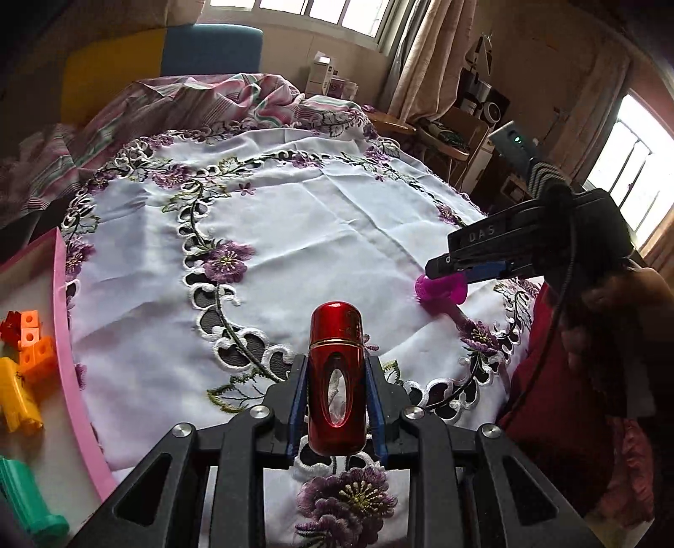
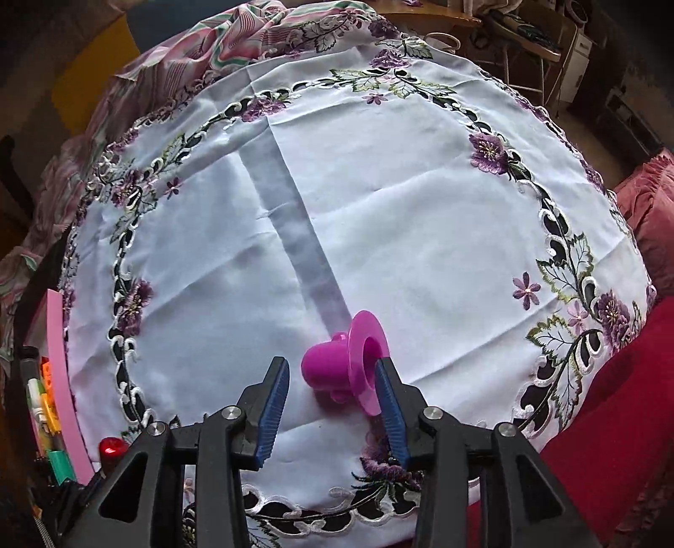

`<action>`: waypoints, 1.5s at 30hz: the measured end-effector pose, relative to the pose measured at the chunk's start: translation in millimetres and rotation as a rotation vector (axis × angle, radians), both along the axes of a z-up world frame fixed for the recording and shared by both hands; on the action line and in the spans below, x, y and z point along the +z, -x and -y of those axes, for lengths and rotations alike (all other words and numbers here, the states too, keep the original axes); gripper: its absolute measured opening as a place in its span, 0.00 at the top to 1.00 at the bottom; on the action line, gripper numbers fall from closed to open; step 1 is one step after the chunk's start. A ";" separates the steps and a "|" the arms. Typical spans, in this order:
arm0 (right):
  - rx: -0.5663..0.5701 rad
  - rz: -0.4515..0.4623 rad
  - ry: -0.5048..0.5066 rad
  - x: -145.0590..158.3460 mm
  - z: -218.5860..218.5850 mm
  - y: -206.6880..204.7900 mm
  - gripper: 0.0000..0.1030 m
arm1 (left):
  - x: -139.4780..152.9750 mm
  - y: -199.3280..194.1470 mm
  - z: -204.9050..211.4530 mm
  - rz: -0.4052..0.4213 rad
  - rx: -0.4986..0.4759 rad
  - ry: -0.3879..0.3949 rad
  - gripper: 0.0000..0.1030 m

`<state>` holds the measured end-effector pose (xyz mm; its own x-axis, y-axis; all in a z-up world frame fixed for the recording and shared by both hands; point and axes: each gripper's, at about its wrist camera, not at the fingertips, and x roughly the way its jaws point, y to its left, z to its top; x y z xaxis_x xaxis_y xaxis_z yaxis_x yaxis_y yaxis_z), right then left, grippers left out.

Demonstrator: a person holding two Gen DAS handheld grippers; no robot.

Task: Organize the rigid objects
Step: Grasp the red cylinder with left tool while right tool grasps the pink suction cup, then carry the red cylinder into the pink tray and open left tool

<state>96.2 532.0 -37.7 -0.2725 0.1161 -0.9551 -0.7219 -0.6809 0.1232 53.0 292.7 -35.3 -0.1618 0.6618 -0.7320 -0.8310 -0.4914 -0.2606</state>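
Your daylight comes from the windows (image 1: 320, 8), blown out white, leaving the white cloth (image 1: 295, 210) bright and the room dim. Both views bend strongly and darken at the corners; focus stays sharp.

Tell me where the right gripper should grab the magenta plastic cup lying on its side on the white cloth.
Probably the magenta plastic cup is best pinched across its round body, from above. The wide flat rim stands on edge by the right gripper's finger and looks thin and slippery.
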 end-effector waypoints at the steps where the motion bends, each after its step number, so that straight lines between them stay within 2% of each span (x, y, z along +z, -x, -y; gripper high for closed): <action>1: 0.001 0.019 -0.002 -2.8 -0.8 2.3 0.59 | 1.6 1.0 3.2 0.001 0.005 -0.006 0.75; 12: 0.036 0.117 -0.013 -19.7 3.2 18.4 0.59 | 14.7 7.3 34.9 0.002 0.059 -0.053 0.75; 14: 0.068 0.135 -0.030 -20.2 7.8 22.7 0.70 | 16.3 8.3 40.5 -0.003 0.069 -0.058 0.75; 15: 0.085 0.118 -0.021 -19.3 10.2 24.1 0.86 | 17.1 9.1 44.3 -0.005 0.076 -0.060 0.75; 20: 0.157 0.052 -0.037 -14.0 27.6 33.8 0.87 | 19.7 17.2 63.6 -0.009 0.134 -0.060 0.75; 27: 0.357 -0.204 -0.047 6.7 77.4 72.1 0.87 | 27.1 35.2 97.8 -0.060 0.270 -0.039 0.75; 29: 0.385 -0.236 -0.038 3.5 89.4 83.0 0.87 | 29.4 40.3 110.0 -0.076 0.314 -0.031 0.75; 32: 0.415 -0.204 -0.037 -7.6 104.1 94.0 0.87 | 33.7 47.0 128.2 -0.123 0.385 -0.008 0.75; 36: 0.471 -0.203 -0.063 -7.8 114.3 93.8 0.87 | 33.5 56.5 148.6 -0.136 0.465 0.016 0.75; 45: 0.479 -0.228 -0.053 -3.0 115.4 92.0 0.87 | 28.3 65.3 176.0 -0.141 0.559 0.055 0.75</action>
